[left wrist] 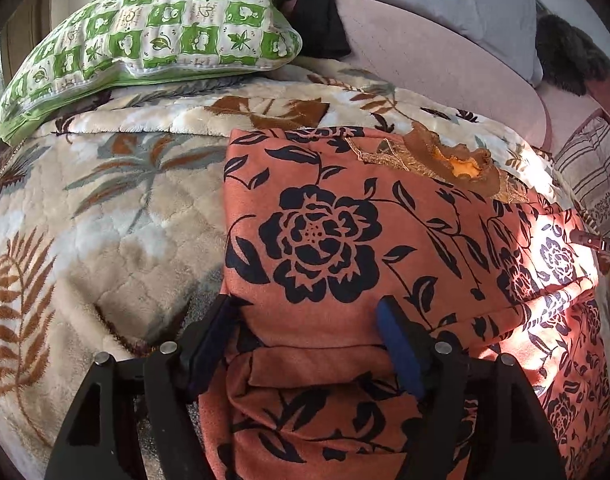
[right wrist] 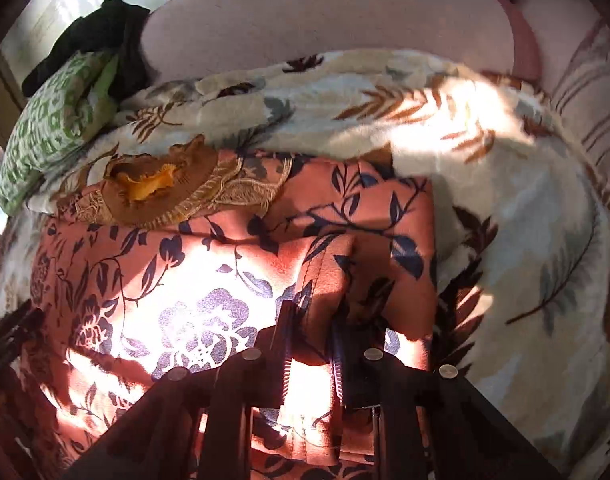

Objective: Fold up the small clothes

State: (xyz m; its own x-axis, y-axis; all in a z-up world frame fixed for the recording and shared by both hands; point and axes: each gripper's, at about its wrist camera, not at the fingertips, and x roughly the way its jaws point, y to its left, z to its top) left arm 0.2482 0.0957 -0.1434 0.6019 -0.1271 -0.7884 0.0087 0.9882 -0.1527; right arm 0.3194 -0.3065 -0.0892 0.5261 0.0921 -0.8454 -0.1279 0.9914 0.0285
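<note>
Room lies mostly to the left of the rust-orange garment printed with black roses and leaves (left wrist: 325, 232), where the plush cream blanket with brown fern and grey leaf patterns (left wrist: 105, 216) spreads bare up to the green-and-white quilted pillow (left wrist: 145, 40) at the far left corner. Beyond the blanket's far edge run a pale pink cushion (left wrist: 425, 64) and a grey pillow (left wrist: 457, 4), with black cloth (left wrist: 317, 12) heaped behind the green pillow. To the right, blanket again in the right wrist view, then a striped fabric (right wrist: 589, 92) at the edge.

The garment lies on the blanket, folded into a thick block with a straight left edge and a squared far corner. Its brown, gold-embroidered neckline with orange lining (left wrist: 445, 160) sits at the far edge. Bright sunlight washes out its right part.

The left gripper (left wrist: 309, 320) stands spread, its blue pads straddling a rolled near fold without pressing it. The right gripper (right wrist: 311, 320) is clenched on a raised pleat of the same garment, near its right edge
</note>
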